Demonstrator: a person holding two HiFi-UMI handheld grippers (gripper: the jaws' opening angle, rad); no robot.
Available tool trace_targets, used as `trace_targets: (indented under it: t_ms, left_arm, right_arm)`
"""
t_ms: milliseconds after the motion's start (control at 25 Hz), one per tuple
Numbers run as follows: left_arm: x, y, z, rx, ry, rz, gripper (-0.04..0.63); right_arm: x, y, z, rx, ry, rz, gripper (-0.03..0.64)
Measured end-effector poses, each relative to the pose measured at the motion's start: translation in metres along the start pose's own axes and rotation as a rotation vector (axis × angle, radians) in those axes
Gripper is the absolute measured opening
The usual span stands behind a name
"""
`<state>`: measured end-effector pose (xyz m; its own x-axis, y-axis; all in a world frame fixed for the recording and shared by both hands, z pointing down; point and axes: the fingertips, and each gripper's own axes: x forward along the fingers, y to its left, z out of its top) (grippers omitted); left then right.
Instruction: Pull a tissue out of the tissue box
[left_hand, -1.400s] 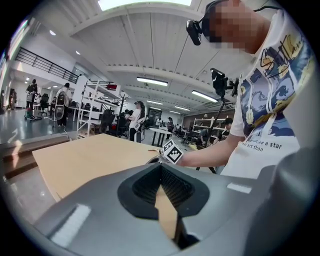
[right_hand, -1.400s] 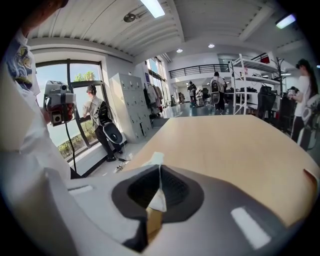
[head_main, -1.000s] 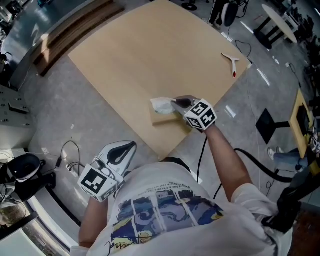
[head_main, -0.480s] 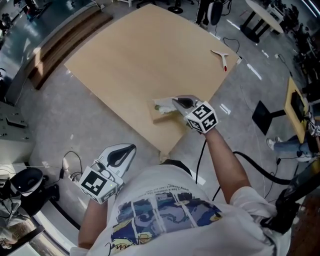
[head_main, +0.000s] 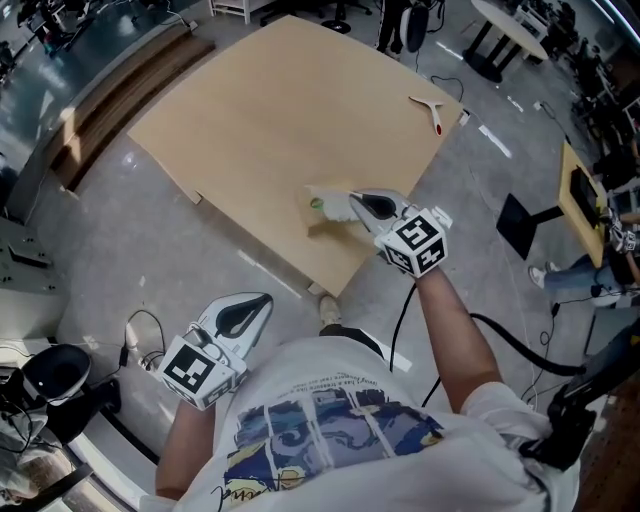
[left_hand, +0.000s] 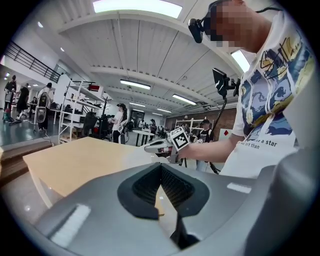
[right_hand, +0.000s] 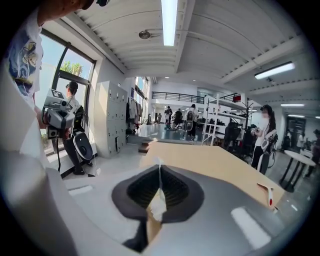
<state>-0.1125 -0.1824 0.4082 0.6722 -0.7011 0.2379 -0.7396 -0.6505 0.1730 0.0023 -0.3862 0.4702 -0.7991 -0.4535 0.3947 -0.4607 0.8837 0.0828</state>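
Observation:
A small tan tissue box (head_main: 322, 222) sits near the front corner of the beige table (head_main: 280, 110). My right gripper (head_main: 352, 202) is just above the box, shut on a white tissue (head_main: 338, 207) that comes out of its top. In the right gripper view the tissue (right_hand: 159, 202) hangs pinched between the shut jaws of the right gripper (right_hand: 160, 169), with the brown box (right_hand: 152, 227) below. My left gripper (head_main: 262, 298) is held low over the floor, well short of the table, and is shut with nothing in it. The left gripper (left_hand: 161, 167) points toward the table.
A white tool with a red tip (head_main: 432, 108) lies near the table's far right corner. Cables (head_main: 500, 330) run across the grey floor on the right. A black stand base (head_main: 520, 222) is beyond the table's right edge. Several people stand in the background.
The right gripper has risen and shifted right with the tissue pinched in it. The left gripper has drifted a little. The view has tilted, so the table sits higher in frame.

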Motion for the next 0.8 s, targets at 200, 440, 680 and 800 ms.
trace_targets:
  t_ms: [200, 440, 680, 800]
  left_arm:
    - [-0.018, -0.015, -0.007, -0.002, 0.002, -0.024, 0.006]
    - [-0.035, -0.032, -0.018, 0.002, 0.001, -0.051, 0.006]
    - [-0.05, -0.043, -0.032, -0.005, -0.007, -0.084, 0.006]
    - [-0.055, -0.048, -0.036, -0.007, -0.013, -0.093, 0.006]
  right_arm:
    - [-0.027, 0.03, 0.019, -0.008, -0.033, -0.027, 0.003]
    - [-0.062, 0.067, 0.045, -0.035, -0.08, -0.05, 0.003]
    - [-0.09, 0.107, 0.07, -0.064, -0.117, -0.06, 0.003]
    - [-0.104, 0.127, 0.079, -0.079, -0.139, -0.066, 0.003]
